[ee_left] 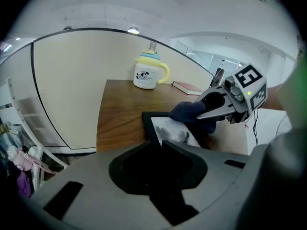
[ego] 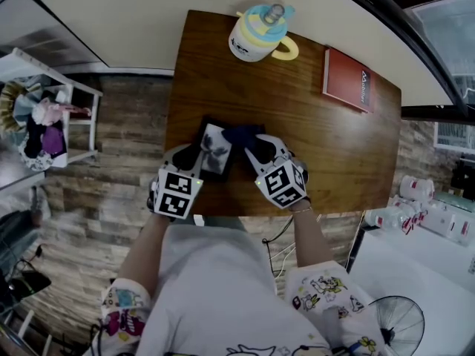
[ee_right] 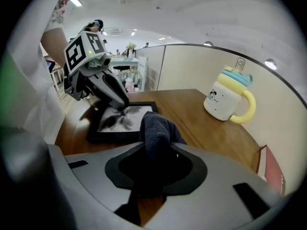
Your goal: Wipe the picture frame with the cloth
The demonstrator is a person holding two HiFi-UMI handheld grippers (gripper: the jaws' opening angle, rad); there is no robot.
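Note:
A black picture frame (ego: 217,154) with a grey print lies near the front edge of the wooden table (ego: 326,147). My left gripper (ego: 194,153) is shut on the frame's near left edge; in the left gripper view the frame (ee_left: 172,131) runs in between the jaws (ee_left: 160,145). My right gripper (ego: 254,145) is shut on a dark blue cloth (ego: 241,134), which sits over the frame's far right corner. The right gripper view shows the cloth (ee_right: 156,128) bunched between the jaws (ee_right: 159,148) and the frame (ee_right: 127,121) beyond it, with the left gripper (ee_right: 117,105) on it.
A white cup with a yellow handle (ego: 257,34) stands at the back of the table. A red book (ego: 349,78) lies at the back right. A white shelf (ego: 44,110) stands on the floor to the left, a fan (ego: 397,325) at lower right.

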